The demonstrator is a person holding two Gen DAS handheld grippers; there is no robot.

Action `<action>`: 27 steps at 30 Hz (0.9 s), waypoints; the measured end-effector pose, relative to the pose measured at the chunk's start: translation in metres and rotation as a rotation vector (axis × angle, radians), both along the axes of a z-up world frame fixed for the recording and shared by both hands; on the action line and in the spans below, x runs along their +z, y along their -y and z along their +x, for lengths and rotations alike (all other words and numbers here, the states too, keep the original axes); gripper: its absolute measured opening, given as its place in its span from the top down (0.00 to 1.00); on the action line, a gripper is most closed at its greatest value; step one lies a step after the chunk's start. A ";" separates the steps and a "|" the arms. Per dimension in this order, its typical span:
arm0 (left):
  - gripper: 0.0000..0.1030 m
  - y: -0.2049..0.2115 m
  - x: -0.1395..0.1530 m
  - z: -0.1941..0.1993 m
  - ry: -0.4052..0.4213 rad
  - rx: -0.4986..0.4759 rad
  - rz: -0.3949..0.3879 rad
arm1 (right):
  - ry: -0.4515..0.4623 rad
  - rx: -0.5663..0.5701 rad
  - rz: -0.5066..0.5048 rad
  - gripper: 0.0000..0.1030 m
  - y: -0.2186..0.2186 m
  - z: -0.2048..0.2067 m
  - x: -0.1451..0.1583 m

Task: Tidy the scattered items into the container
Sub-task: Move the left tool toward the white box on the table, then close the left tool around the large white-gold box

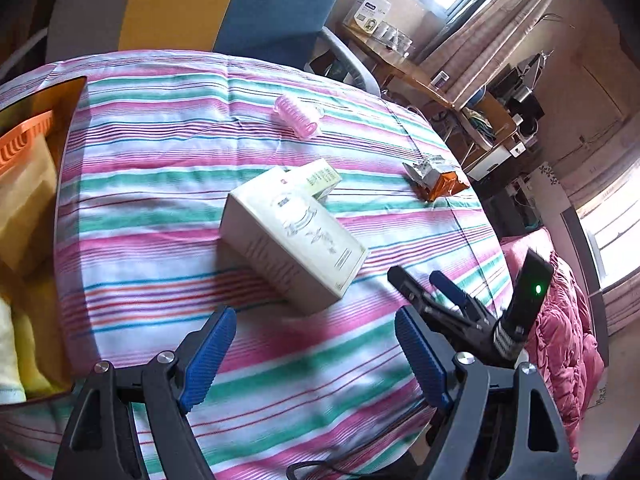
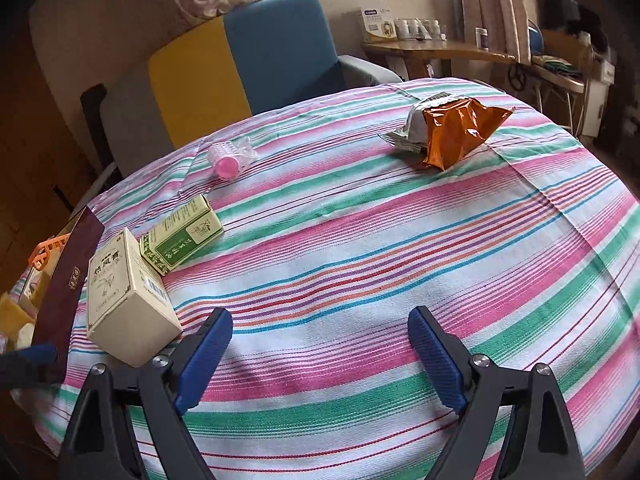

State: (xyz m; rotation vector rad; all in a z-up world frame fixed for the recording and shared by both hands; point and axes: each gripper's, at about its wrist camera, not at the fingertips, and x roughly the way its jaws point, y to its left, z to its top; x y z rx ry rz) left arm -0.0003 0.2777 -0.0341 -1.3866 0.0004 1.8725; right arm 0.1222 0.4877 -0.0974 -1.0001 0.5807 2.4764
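Left gripper (image 1: 314,354): jaws spread wide, nothing between the blue pads, hanging over the striped cloth (image 1: 160,184).
Right gripper (image 2: 320,354): jaws parted wide and bare, above bare cloth; no earlier view to compare.
Nearest item: the cream box (image 1: 292,240) lies just ahead of the left gripper, slightly left of its centre line, well within its reach.
Same box from the right: it sits off to the far left, beside the left finger (image 2: 206,354), not between the pads.
Box axis: its long side runs diagonally, from upper left to lower right in the left view, so the pads would need to meet its narrower sides.
Nearer hand: I judge the left, by position and heading.
Box look: pale cream carton, printed drawing and characters on top, barcode on one end, lying flat.
Green box (image 2: 182,236): smaller, touching the cream box's far corner.
Curler (image 1: 298,114): pink, farther back, apart.
Snack bag (image 2: 452,132): orange, crumpled, far right side.
Container (image 1: 36,128): at the cloth's left edge, orange basket and yellow packets inside.
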 end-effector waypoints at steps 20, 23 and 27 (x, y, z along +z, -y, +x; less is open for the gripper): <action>0.17 -0.065 -0.041 -0.037 0.086 0.047 -0.260 | -0.122 0.044 -0.019 0.00 -0.002 0.008 -0.007; 0.22 -0.047 -0.043 -0.036 0.081 0.056 -0.265 | -0.123 0.046 -0.019 0.00 -0.002 0.008 -0.008; 0.35 -0.021 -0.043 -0.025 0.039 0.029 -0.277 | -0.116 0.046 -0.011 0.00 0.000 0.008 -0.007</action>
